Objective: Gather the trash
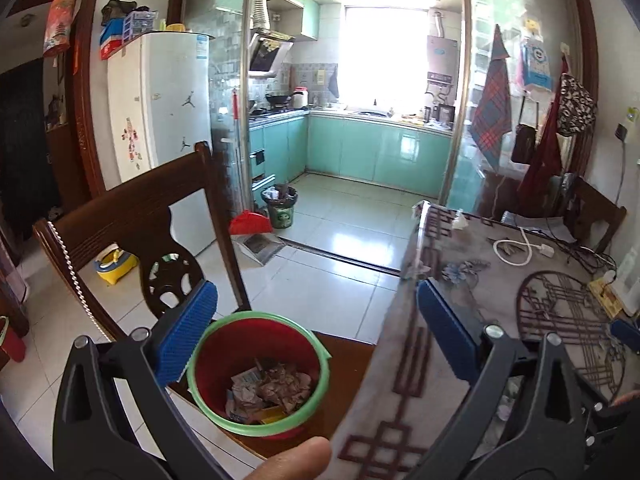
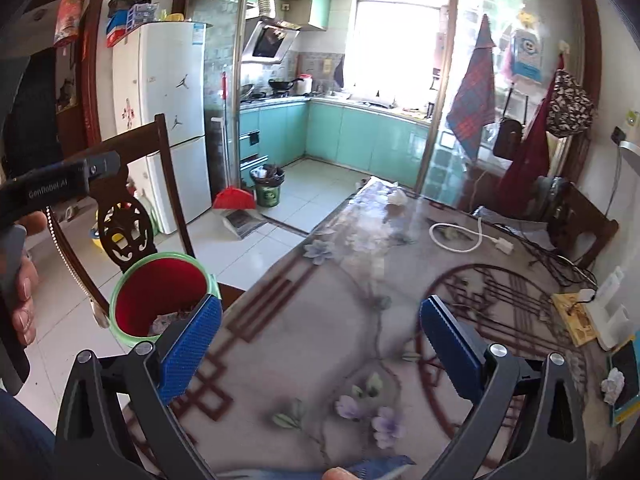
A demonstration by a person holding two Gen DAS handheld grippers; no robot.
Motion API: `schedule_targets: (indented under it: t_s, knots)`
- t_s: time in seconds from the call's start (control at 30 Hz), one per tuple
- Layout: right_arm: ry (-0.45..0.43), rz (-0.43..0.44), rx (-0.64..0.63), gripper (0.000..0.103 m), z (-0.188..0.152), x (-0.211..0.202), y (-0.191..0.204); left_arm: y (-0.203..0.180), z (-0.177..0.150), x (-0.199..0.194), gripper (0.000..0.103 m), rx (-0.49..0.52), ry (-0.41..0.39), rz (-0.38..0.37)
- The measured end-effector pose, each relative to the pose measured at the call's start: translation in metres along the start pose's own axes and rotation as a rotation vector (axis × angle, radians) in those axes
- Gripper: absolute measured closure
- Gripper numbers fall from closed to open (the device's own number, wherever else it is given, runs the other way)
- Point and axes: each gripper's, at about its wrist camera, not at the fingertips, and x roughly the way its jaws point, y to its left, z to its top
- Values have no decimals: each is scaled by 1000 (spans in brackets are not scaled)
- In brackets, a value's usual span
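We find the left gripper (image 1: 316, 328) with its blue pads spread wide and nothing between them; it hangs above the red bin (image 1: 260, 372), which has a green rim and stands on the seat of a dark wooden chair (image 1: 136, 208) just beside the table (image 1: 472, 280). Crumpled paper and wrappers (image 1: 270, 390) lie in the bottom of the bin. The table edge passes under the gripper's right finger.

The right gripper (image 2: 320, 340) is likewise spread apart and holds nothing. It hangs over the patterned table top, with its left pad (image 2: 192, 344) overlapping the bin's rim in view. In that view the left hand (image 2: 24, 292) grips its tool at the left edge of the picture.

On the table we note:
- a small crumpled white scrap (image 2: 613, 385) near the right edge, resting on a teal-edged object;
- a white looped cable (image 2: 460, 236) toward the far side, well apart from both grippers;
- a white crumpled item (image 2: 398, 198) at the far corner, too blurred to identify.

Beyond the table, a dark green waste bin (image 1: 280, 208) stands at the kitchen threshold, with a red broom head (image 1: 250, 222) just beside it. A white refrigerator (image 1: 168, 112) stands behind the chair.
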Motion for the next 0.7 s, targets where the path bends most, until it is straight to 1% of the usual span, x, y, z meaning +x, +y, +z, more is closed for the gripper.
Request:
schedule_targets:
  t_s: [0.07,0.17,0.3,0.4,0.53,0.7]
  knots:
    - [-23,-31,8,7,-8,-20,-18,-24,-9,-7,5,35,16,-37]
    - [-38,-58,26,7,-20,-44,-40,-56,-24,-23,5,83,12,-80]
    - [-55,-93,40,6,-40,-72,-61,-85,-45,-45,5,86,7,-151]
    - [-68,-118,39,6,-52,-86,-70,-103,-61,-61,5,112,-22,-168]
    - [-92,-115,73,6,-67,-99,-81,-123,-75,-81,5,160,-88,-168]
    - [-145,-126,106,6,-75,-111,-89,-135,-89,-93,5,183,-140,-184]
